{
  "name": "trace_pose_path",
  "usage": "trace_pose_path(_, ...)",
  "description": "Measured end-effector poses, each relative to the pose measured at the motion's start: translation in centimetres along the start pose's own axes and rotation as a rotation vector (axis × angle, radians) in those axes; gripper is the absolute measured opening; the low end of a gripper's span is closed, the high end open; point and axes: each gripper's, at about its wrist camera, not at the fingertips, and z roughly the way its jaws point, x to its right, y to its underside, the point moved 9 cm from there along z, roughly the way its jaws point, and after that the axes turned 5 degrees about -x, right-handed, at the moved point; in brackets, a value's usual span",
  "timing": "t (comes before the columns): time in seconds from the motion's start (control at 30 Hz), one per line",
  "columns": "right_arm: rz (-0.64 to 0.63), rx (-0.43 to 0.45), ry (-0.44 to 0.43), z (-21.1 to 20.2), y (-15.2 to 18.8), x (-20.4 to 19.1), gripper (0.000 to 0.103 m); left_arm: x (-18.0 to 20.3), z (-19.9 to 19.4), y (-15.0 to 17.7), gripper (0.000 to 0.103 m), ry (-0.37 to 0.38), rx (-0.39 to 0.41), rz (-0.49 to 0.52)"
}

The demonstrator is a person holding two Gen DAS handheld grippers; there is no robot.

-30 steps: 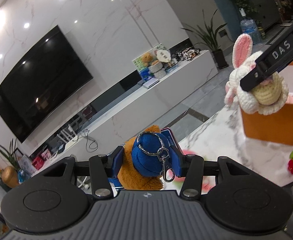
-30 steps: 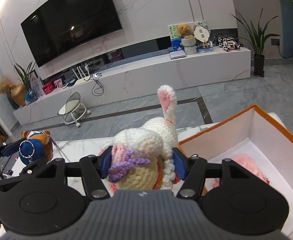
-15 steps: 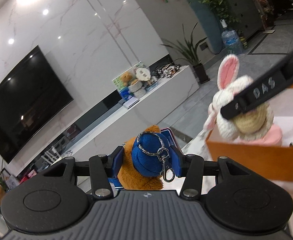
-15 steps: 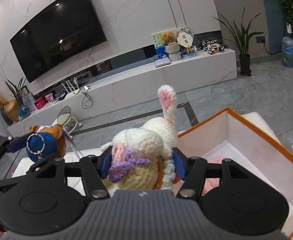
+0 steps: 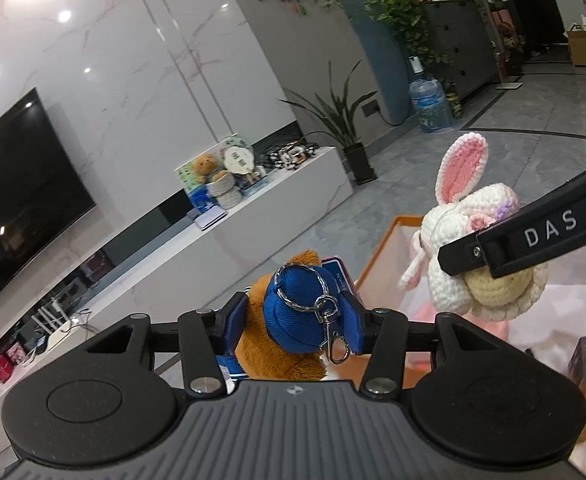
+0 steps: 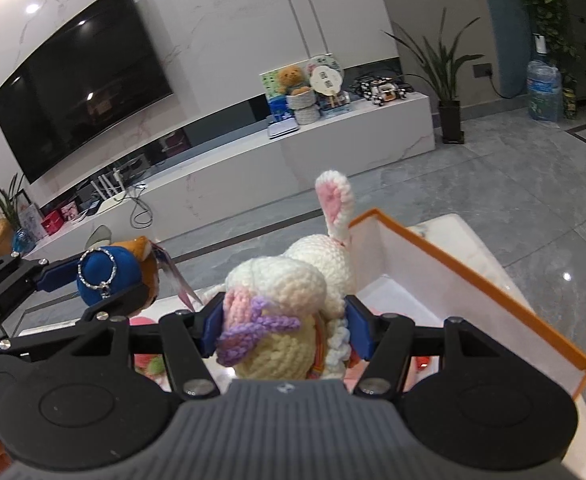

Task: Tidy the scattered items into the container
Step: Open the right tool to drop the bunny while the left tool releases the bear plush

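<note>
**Both tongs loaded, box ahead and to the right**

Left tongs (image 5: 295, 312) are clenched on a plush bear keychain (image 5: 281, 344): blue pads press the sides of its ribbed blue cap, from which a metal ring and clasp (image 5: 325, 320) dangle, with shaggy brown fur below. In the left wrist view, the orange-rimmed box (image 5: 377, 256) lies ahead and to the right of this toy, its near corner just past the cap; the toy looks not yet over the opening. Pale walls and something pink show inside. The crocheted rabbit (image 5: 473, 248) hangs over the box's interior, gripped by the other tool's black finger marked "DAS".

Right wrist view: the right tongs (image 6: 285, 326) are closed on the crocheted rabbit, pads squeezing its cream yarn body, a lilac and pink yarn bow toward the lens, one pink-lined ear upright. The box (image 6: 473, 276) stretches away to the right and ahead, long axis running diagonally from the near right to the far corner by the ear. It rests on the white marble desk (image 6: 481, 236). The right hand is judged nearer to a drop; the left must travel rightward. Both toys are soft and compressible, so they should fall loosely when let go.
</note>
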Motion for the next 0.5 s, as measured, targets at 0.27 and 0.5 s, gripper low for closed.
trace_pose_path(0.27, 0.017, -0.014, 0.074, 0.2, 0.0, 3.4, 0.064, 3.3, 1.6, -1.5, 0.057, 0.05, 0.006, 0.008)
trace_pose_path(0.5, 0.049, -0.036, 0.129, 0.6, 0.1, 6.2, 0.064, 5.3, 3.3, -1.9, 0.057, 0.08, -0.007, 0.014)
